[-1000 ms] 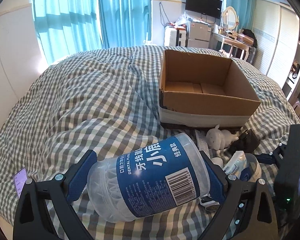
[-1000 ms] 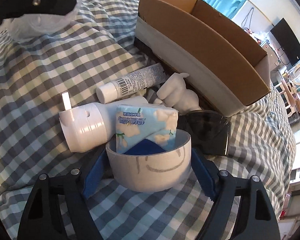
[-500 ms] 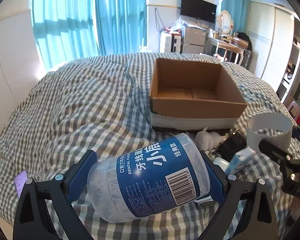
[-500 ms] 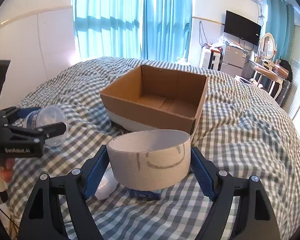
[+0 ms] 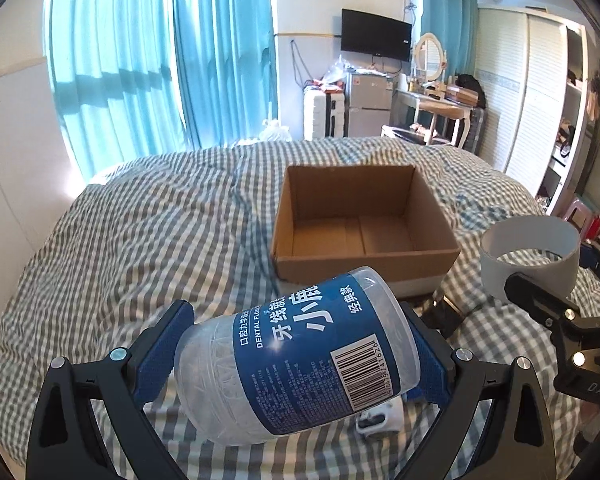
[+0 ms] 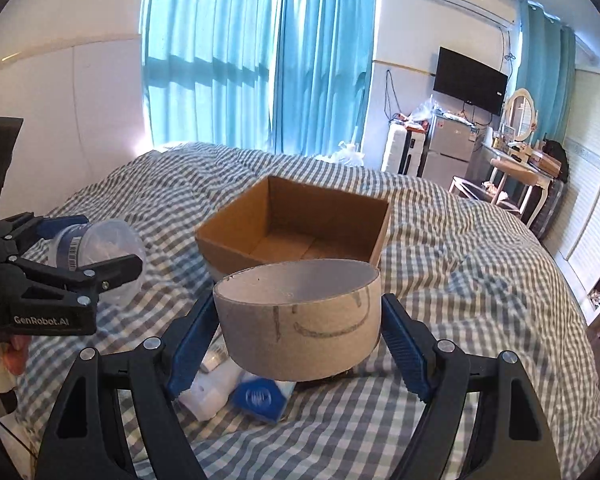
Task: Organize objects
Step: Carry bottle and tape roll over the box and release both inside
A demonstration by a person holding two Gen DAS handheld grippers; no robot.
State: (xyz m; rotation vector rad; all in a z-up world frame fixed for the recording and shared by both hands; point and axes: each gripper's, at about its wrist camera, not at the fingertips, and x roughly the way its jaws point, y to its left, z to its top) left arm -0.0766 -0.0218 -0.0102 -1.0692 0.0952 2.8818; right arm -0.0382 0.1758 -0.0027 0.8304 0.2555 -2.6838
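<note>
My left gripper [image 5: 296, 356] is shut on a clear dental floss jar [image 5: 296, 360] with a blue label, held on its side above the bed; the jar also shows in the right wrist view [image 6: 96, 252]. My right gripper [image 6: 300, 336] is shut on a wide grey cardboard ring [image 6: 300, 320], lifted above the bed; the ring shows at the right of the left wrist view [image 5: 530, 256]. An open, empty cardboard box [image 5: 364, 248] sits on the checked bedspread ahead of both grippers, also in the right wrist view [image 6: 292, 232].
Under the ring lie a white bottle [image 6: 216, 388] and a blue tissue pack [image 6: 260, 396]. A small white item [image 5: 380, 420] lies below the jar. The checked bedspread [image 5: 140, 240] spreads left. Curtains, a TV, a desk and wardrobes stand beyond the bed.
Both grippers have risen with their loads. The right gripper lifted the ring off the pile and now faces the box; the left view looks more level at the box.
</note>
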